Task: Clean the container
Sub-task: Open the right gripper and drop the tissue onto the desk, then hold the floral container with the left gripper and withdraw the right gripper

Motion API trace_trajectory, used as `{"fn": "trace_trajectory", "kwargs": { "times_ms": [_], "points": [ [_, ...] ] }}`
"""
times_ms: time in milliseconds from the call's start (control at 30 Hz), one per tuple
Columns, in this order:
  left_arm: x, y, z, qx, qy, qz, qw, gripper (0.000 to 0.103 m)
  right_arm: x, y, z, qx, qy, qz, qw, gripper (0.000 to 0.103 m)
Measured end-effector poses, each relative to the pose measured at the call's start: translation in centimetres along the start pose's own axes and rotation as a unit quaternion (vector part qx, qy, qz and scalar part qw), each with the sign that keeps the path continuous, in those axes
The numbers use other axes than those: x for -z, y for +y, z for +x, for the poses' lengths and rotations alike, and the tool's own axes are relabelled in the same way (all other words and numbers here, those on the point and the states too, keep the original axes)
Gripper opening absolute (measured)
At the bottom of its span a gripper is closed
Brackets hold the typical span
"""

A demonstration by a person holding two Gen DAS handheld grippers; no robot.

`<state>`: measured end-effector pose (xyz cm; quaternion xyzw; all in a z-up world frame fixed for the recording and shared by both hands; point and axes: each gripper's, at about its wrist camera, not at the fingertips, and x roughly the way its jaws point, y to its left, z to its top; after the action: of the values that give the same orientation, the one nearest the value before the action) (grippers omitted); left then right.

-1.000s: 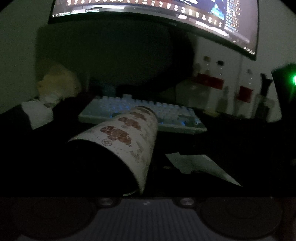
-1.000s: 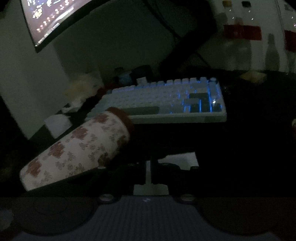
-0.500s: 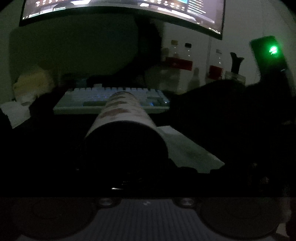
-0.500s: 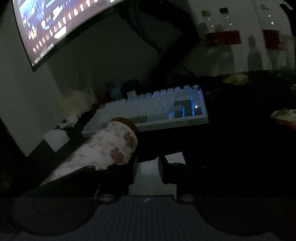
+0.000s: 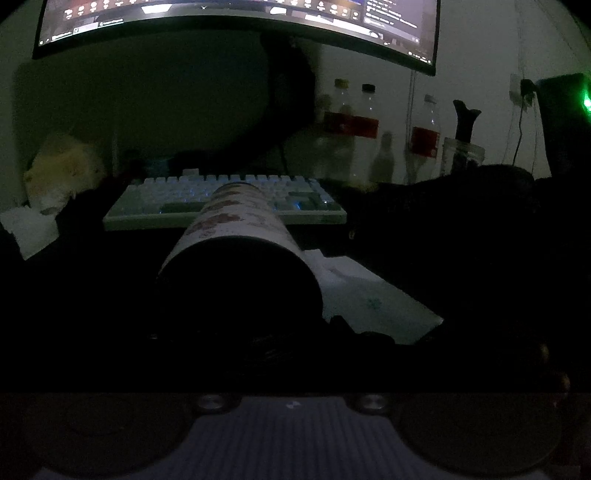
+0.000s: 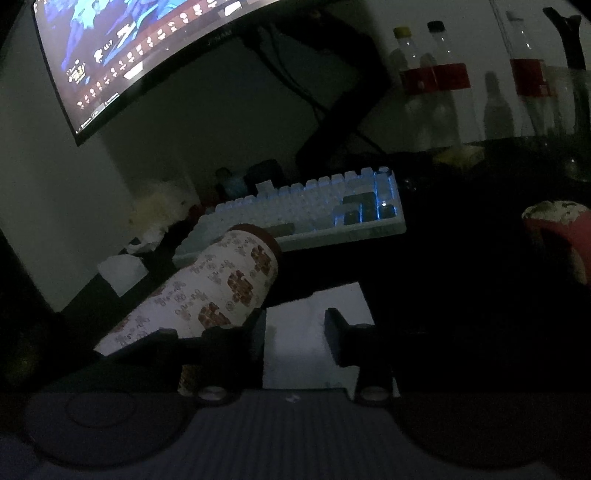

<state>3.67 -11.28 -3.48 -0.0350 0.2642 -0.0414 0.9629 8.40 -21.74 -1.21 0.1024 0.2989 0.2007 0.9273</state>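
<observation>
A tall cylindrical container (image 5: pixel 236 221) with a white wall and brown flower prints points away from me in the left wrist view, its dark near end filling the middle. My left gripper (image 5: pixel 238 332) holds it by that end; the fingers are lost in the dark. The right wrist view has the container (image 6: pixel 221 291) slanting up at the left, clear of the desk. My right gripper (image 6: pixel 293 325) is just right of it. Its jaws are opening, over a white sheet (image 6: pixel 314 306) that lies on the desk, and the pads do not press on it.
A lit keyboard (image 6: pixel 314 210) lies behind the container, under a curved monitor (image 5: pixel 236 22). Several bottles (image 5: pixel 354 125) stand at the back right. A crumpled tissue (image 5: pixel 33 225) is at the left. A red cup (image 6: pixel 557 229) sits at the right edge.
The container swung from slanting left to straight ahead in the left wrist view. My right jaws spread apart over the white sheet, and the red cup came into its view.
</observation>
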Motion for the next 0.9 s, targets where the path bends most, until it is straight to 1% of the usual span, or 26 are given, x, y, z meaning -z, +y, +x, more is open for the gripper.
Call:
{"fn": "trace_trajectory", "kwargs": {
  "times_ms": [133, 167, 200, 233, 267, 300, 333, 367, 400, 433, 533, 567, 633, 700, 767, 833, 900],
  "points": [
    [0.0, 0.0, -0.1, 0.007, 0.005, 0.000, 1.0000, 0.041, 0.2, 0.0, -0.1, 0.003, 0.004, 0.000, 1.000, 0.049],
    [-0.1, 0.1, -0.1, 0.010, 0.008, -0.002, 0.9999, 0.044, 0.2, 0.0, -0.1, 0.005, 0.006, -0.001, 1.000, 0.053],
    [-0.1, 0.2, -0.2, 0.015, 0.011, -0.004, 0.9998, 0.050, 0.3, 0.1, -0.1, 0.007, 0.007, 0.000, 1.000, 0.056],
    [-0.1, 0.3, -0.3, 0.021, 0.014, -0.005, 0.9997, 0.053, 0.4, 0.1, -0.2, 0.008, 0.008, 0.001, 1.000, 0.062],
    [-0.1, 0.3, -0.4, 0.025, 0.016, -0.005, 0.9995, 0.059, 0.5, 0.1, -0.4, 0.009, 0.009, 0.002, 1.000, 0.067],
    [-0.1, 0.4, -0.6, 0.030, 0.018, -0.004, 0.9994, 0.064, 0.6, 0.1, -0.5, 0.009, 0.011, 0.002, 1.000, 0.070],
    [-0.1, 0.4, -0.8, 0.035, 0.022, -0.003, 0.9991, 0.069, 0.6, 0.2, -0.7, 0.009, 0.012, 0.002, 1.000, 0.076],
    [-0.1, 0.5, -1.0, 0.041, 0.026, -0.003, 0.9988, 0.080, 0.6, 0.3, -1.0, 0.009, 0.012, 0.004, 1.000, 0.084],
    [0.0, 0.7, -1.3, 0.051, 0.030, -0.005, 0.9982, 0.091, 0.7, 0.3, -1.3, 0.009, 0.011, 0.007, 1.000, 0.087],
    [0.0, 1.0, -1.6, 0.059, 0.035, -0.008, 0.9976, 0.094, 0.7, 0.4, -1.6, 0.009, 0.010, 0.009, 1.000, 0.091],
    [0.2, 1.6, -2.6, 0.076, 0.044, -0.015, 0.9960, 0.096, 0.9, 0.5, -3.0, 0.009, 0.003, 0.014, 1.000, 0.097],
    [0.2, 1.8, -3.0, 0.084, 0.046, -0.018, 0.9953, 0.101, 0.9, 0.7, -3.4, 0.010, 0.002, 0.015, 1.000, 0.100],
    [0.1, 2.2, -3.8, 0.094, 0.048, -0.026, 0.9941, 0.103, 1.0, 1.0, -4.3, 0.012, 0.000, 0.011, 1.000, 0.103],
    [-0.1, 2.7, -4.7, 0.098, 0.050, -0.031, 0.9934, 0.103, 1.1, 1.5, -5.2, 0.018, 0.002, 0.004, 1.000, 0.103],
    [-0.5, 3.3, -5.7, 0.091, 0.046, -0.038, 0.9941, 0.103, 1.0, 1.9, -5.7, 0.032, 0.013, -0.001, 0.999, 0.103],
    [-1.1, 4.0, -6.8, 0.072, 0.043, -0.050, 0.9952, 0.103, 0.8, 2.4, -5.9, 0.059, 0.037, -0.004, 0.998, 0.103],
    [-1.8, 4.9, -7.5, 0.059, 0.046, -0.068, 0.9949, 0.103, 0.7, 2.9, -6.3, 0.068, 0.045, -0.012, 0.997, 0.103]
  ]
}}
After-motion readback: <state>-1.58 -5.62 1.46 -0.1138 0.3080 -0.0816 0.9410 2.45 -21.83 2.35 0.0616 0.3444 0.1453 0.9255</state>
